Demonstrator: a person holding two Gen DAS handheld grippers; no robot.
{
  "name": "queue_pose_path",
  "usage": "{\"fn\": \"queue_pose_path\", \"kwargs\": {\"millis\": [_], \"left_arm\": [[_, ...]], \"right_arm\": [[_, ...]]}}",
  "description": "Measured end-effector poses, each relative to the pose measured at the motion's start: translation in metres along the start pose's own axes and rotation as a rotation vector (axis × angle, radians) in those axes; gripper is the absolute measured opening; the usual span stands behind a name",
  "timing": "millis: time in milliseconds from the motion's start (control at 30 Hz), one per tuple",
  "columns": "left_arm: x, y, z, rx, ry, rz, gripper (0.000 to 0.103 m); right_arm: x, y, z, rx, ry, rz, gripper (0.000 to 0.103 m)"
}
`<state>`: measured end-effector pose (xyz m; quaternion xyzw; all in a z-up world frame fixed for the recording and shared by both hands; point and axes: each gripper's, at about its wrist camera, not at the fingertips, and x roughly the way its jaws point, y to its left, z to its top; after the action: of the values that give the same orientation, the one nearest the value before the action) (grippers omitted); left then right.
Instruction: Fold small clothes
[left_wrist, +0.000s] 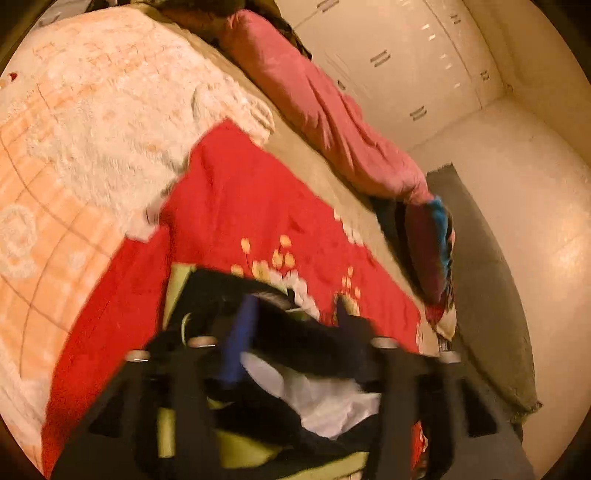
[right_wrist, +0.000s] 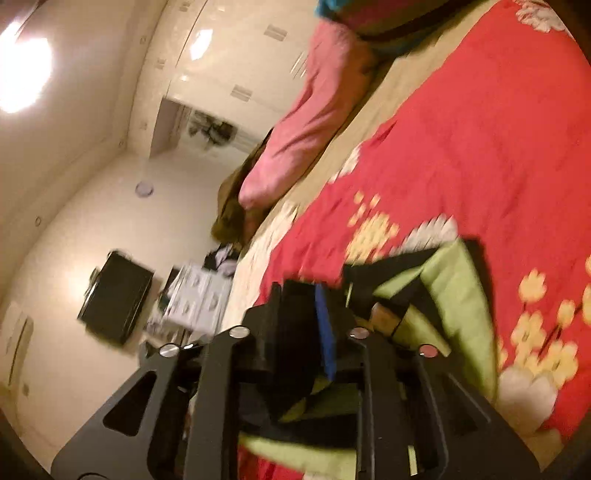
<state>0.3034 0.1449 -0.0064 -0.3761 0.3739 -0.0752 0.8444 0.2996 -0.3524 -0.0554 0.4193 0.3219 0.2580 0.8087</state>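
Item: black-and-lime garment (left_wrist: 258, 295), bunched on the red floral bedspread (left_wrist: 229, 206). Left tool (left_wrist: 291, 317) parted over it; right tool (right_wrist: 332, 314) partly parted, fabric between its jaws — grip not discernible. Risk — loose cloth slips, folding crooked.

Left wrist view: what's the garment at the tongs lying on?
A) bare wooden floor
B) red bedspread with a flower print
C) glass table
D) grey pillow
B: the black and lime-green garment lies on the red bedspread, whose yellow and white flowers show just beyond it.
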Motion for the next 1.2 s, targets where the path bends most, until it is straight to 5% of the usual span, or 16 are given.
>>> {"fn": "queue_pose_path", "kwargs": {"millis": [133,267,400,667,967,1033,1067,1100,1167,1200], "left_arm": [[-0.019,0.004,0.002,0.04,-0.021,-0.016,0.065],[-0.029,0.019,-0.011,0.084,0.009,0.076,0.066],[-0.028,0.032,-0.026,0.136,0.053,0.143,0.066],[-0.002,0.018,-0.038,0.371,0.127,0.218,0.075],[0.044,0.014,-0.034,0.403,0.211,0.272,0.074],[0.051,0.013,-0.039,0.405,0.22,0.302,0.048],[0.052,0.011,-0.041,0.411,0.219,0.315,0.04],[0.051,0.009,-0.043,0.417,0.209,0.324,0.026],[0.045,0.006,-0.041,0.402,0.181,0.313,0.014],[0.041,0.005,-0.038,0.383,0.168,0.298,0.011]], "right_arm": [[-0.005,-0.004,0.0,-0.153,0.012,-0.1,0.039],[0.007,0.019,-0.01,-0.427,0.084,-0.257,0.053],[0.023,0.024,-0.022,-0.551,0.149,-0.31,0.063],[0.053,0.012,-0.032,-0.596,0.187,-0.398,0.065],[0.059,0.0,-0.021,-0.506,0.157,-0.432,0.065],[0.061,-0.003,-0.02,-0.496,0.166,-0.433,0.065],[0.064,-0.005,-0.02,-0.491,0.178,-0.433,0.064],[0.066,-0.007,-0.02,-0.484,0.188,-0.428,0.048],[0.065,-0.015,-0.017,-0.421,0.194,-0.388,0.009],[0.062,-0.018,-0.015,-0.377,0.181,-0.373,0.007]]}}
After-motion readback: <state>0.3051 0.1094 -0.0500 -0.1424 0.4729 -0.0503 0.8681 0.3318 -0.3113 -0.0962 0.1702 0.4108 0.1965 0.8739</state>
